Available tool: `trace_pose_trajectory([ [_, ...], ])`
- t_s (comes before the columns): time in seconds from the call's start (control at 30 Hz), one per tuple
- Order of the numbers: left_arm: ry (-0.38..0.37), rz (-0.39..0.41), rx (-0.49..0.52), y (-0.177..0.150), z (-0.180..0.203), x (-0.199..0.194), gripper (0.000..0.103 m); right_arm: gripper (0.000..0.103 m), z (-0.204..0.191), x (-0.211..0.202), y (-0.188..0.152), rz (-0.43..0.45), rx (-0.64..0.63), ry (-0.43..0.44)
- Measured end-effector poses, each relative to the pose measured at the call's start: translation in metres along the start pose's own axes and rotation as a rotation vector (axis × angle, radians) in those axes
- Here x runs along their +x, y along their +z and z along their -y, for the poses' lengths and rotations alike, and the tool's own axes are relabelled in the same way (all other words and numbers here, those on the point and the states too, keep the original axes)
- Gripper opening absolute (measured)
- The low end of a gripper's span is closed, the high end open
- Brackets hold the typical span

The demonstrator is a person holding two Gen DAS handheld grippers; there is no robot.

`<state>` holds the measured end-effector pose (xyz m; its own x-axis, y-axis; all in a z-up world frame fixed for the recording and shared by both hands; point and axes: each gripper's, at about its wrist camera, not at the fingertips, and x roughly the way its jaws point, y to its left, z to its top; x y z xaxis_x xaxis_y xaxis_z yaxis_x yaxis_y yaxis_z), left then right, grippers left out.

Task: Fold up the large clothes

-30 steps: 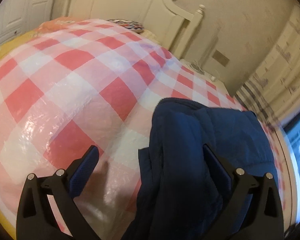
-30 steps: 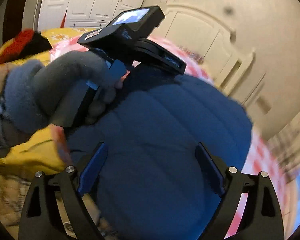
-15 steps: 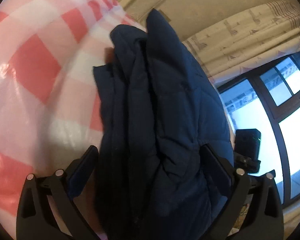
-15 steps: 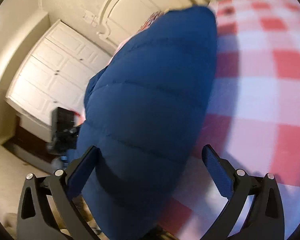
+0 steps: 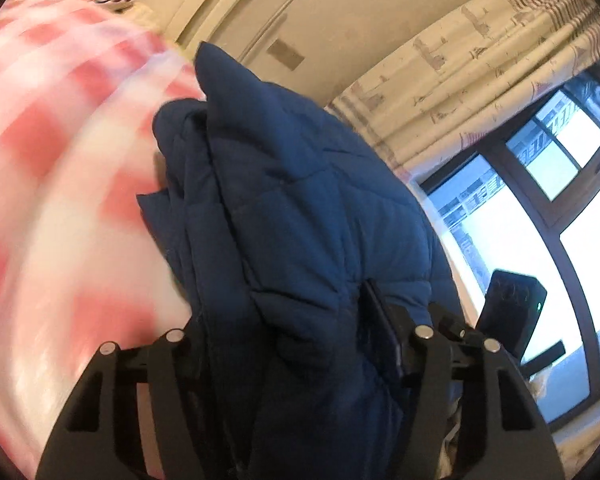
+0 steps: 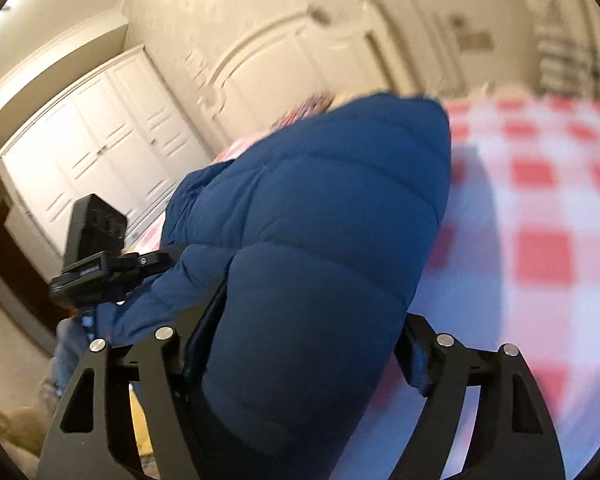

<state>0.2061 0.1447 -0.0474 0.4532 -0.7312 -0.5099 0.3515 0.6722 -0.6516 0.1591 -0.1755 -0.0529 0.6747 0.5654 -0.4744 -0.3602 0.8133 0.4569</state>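
While the red-and-white checked bed cover (image 5: 60,208) fills the background of both wrist views, blurred, the navy puffer jacket (image 5: 284,216) sits between you and it, bunched lengthwise. Its long axis runs straight ahead from both tools, from the fingers out toward the headboard (image 6: 284,60). In the left view the bulk lies forward and a little right of centre, with bed cover showing to its left. In the right view the jacket (image 6: 320,232) lies forward and left, with cover open to its right.

Your left gripper (image 5: 288,344) is clamped on the near end of the jacket: padded fabric fills the narrowed gap between the fingers. Your right gripper (image 6: 300,356) is likewise closed down on a thick quilted roll, its pads pressed into either side. Both tools hold the same near end, side by side; each appears at the edge of the other's view. Neither is clearly nearer the far end.

Judgement: the jacket's far tip looks to be at or near the cover, though blur hides contact. The next move turns on carrying that near end forward along the long axis, both hands level.
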Motion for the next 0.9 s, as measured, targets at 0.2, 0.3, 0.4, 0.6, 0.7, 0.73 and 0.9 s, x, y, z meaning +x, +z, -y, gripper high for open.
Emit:
trace_pose_trajectory([
  [0.2, 0.041, -0.001, -0.014, 0.066, 0.031, 0.100, 0.061, 0.074, 0.083, -0.004, 0.068, 0.059, 0.047, -0.170],
  [0.3, 0.097, -0.029, -0.064, 0.082, 0.028, 0.145, 0.064, 0.074, 0.115, 0.022, 0.082, 0.001, 0.109, -0.252],
  [0.4, 0.162, -0.003, -0.072, 0.078, 0.021, 0.163, 0.079, 0.082, 0.128, 0.028, 0.071, 0.005, 0.148, -0.275],
  [0.6, 0.387, 0.073, 0.099, 0.067, 0.040, 0.123, 0.094, 0.095, 0.108, 0.004, 0.051, 0.009, 0.241, -0.305],
  [0.7, 0.560, 0.190, 0.246, 0.068, 0.083, 0.085, 0.101, 0.095, 0.059, -0.049, 0.056, 0.120, 0.136, -0.381],
  [0.73, 0.615, 0.246, 0.318, 0.063, 0.103, 0.065, 0.101, 0.095, 0.041, -0.068, 0.057, 0.170, 0.094, -0.400],
  [0.9, 0.837, 0.493, 0.464, 0.020, 0.185, -0.015, 0.101, 0.097, -0.048, -0.141, 0.059, 0.340, -0.099, -0.503],
])
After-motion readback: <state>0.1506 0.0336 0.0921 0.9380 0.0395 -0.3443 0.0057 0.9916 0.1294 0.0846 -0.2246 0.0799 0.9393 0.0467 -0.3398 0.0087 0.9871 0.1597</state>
